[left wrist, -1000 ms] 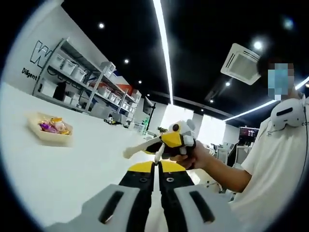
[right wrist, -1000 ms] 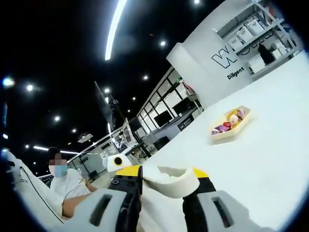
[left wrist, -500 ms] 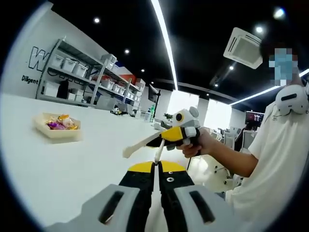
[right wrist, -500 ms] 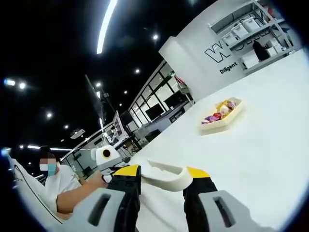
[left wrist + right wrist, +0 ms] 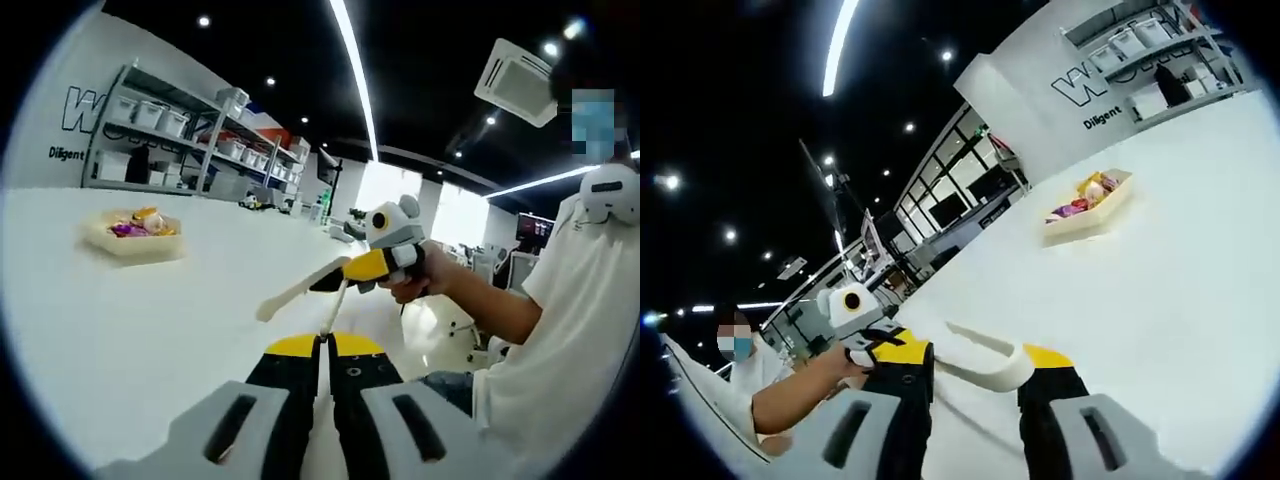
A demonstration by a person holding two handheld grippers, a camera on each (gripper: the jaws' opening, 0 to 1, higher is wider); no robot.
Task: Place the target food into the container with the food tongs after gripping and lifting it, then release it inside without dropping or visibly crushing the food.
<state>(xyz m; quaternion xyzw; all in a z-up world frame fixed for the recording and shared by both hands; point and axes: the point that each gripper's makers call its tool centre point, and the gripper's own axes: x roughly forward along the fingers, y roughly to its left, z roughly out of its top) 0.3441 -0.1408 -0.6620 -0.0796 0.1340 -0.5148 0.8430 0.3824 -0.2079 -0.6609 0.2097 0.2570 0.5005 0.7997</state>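
right gripper [image 5: 975,375] pinching food tongs [image 5: 985,362] | left gripper [image 5: 325,345] pressed together | food [image 5: 1080,200] in tray [image 5: 1087,216] near table's far edge, ungripped; all left

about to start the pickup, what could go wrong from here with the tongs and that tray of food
1. The tongs sit between the right gripper's jaws and are held up off the white table, so a loose squeeze could let them slip or twist.
2. The tray of food lies far across the table, and its pieces are small and piled together, so the tongs may grab the wrong one or crush it.
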